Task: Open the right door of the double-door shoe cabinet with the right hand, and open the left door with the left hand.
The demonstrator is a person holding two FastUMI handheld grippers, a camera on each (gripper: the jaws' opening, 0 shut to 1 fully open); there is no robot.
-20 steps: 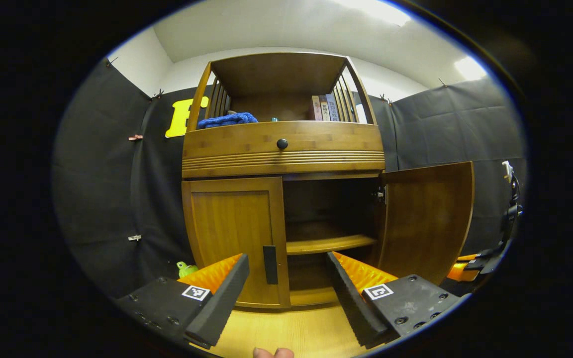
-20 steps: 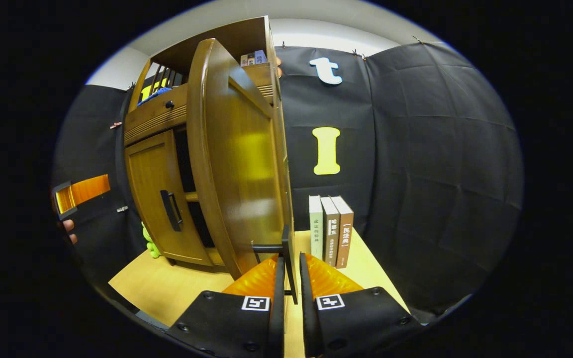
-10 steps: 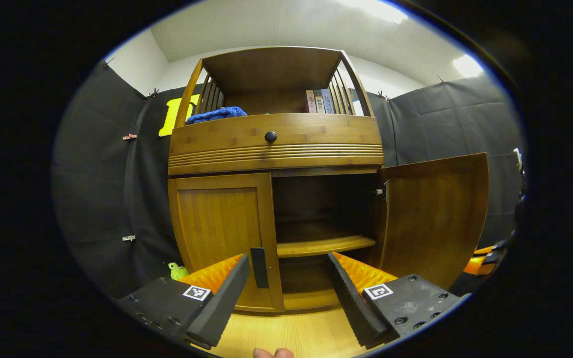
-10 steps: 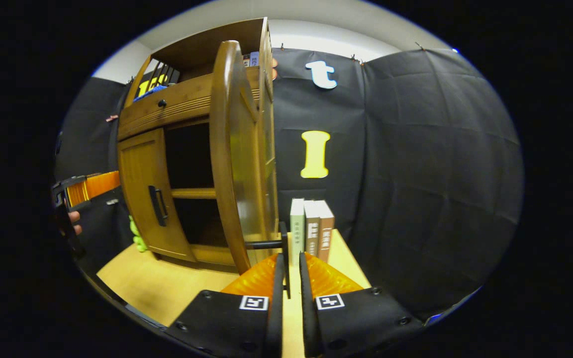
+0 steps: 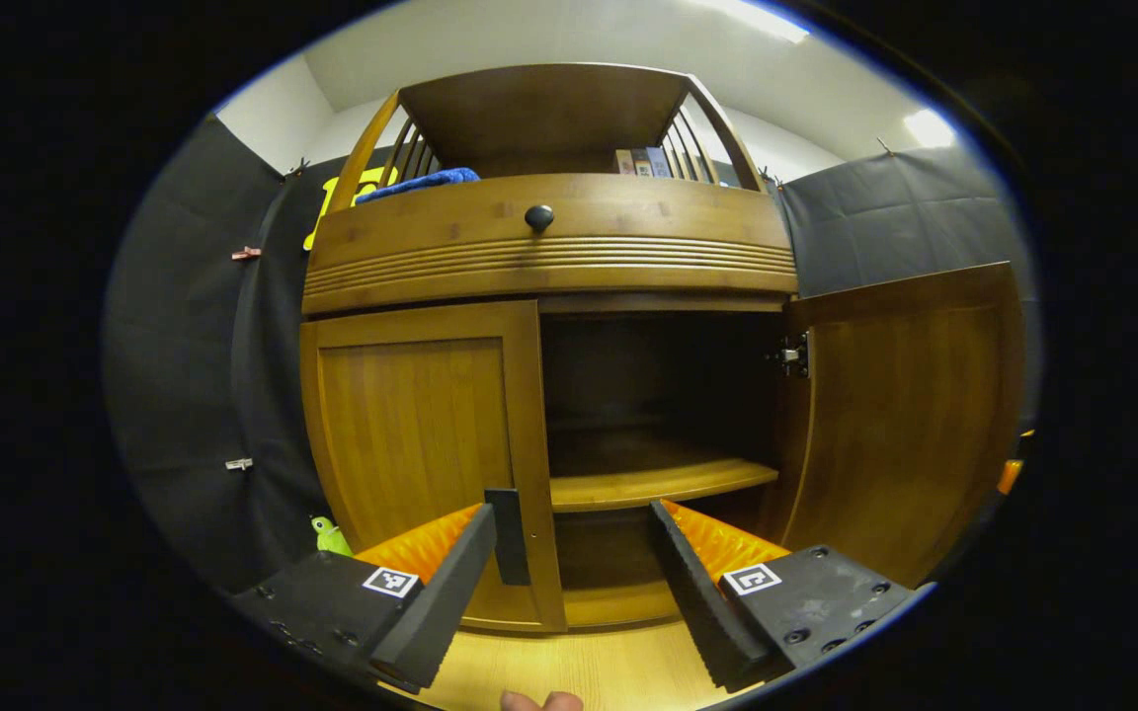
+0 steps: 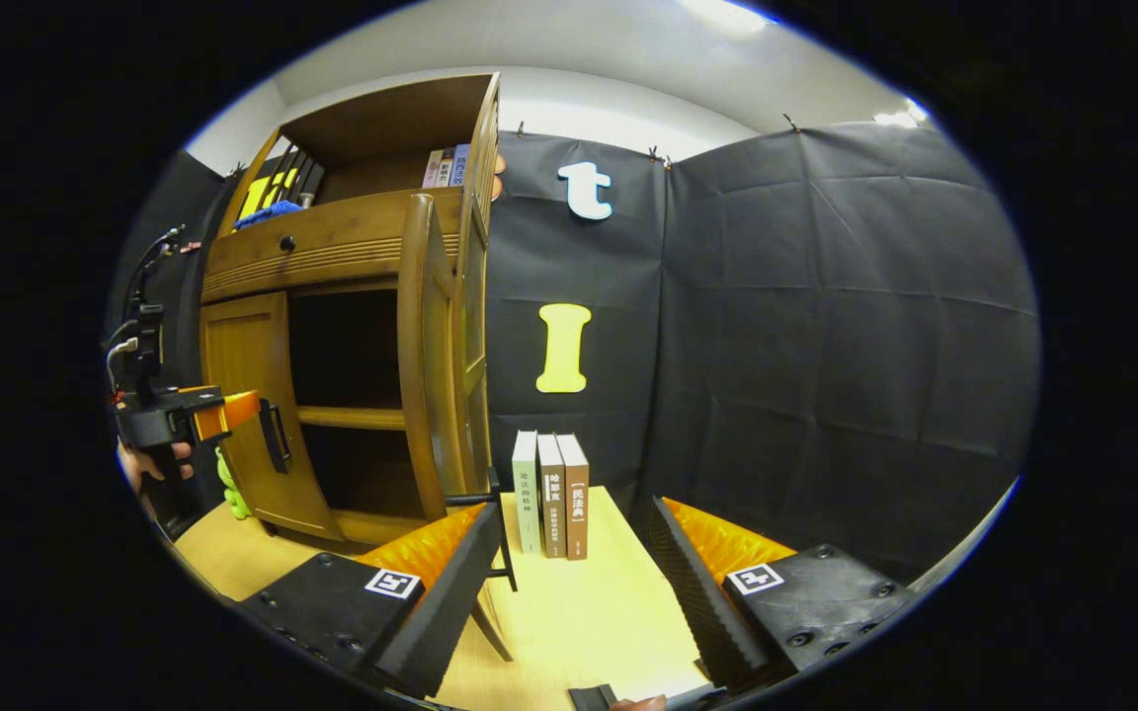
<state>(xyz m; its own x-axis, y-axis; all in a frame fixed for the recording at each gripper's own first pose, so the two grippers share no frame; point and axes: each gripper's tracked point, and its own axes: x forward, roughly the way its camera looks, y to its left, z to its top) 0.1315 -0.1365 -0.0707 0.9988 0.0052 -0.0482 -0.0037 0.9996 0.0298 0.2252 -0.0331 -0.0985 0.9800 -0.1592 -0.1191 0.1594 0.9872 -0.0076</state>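
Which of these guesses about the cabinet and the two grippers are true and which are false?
1. The right door stands open. True.
2. The left door is open too. False: it is shut.
3. The right gripper is clamped on the right door's handle. False: its fingers are spread, and the handle is beside one of them.
4. The left gripper is open, near the left door's handle. True.
5. Three books stand on the tabletop beside the cabinet. True.
6. A red cloth lies on the top shelf. False: a blue cloth lies there.
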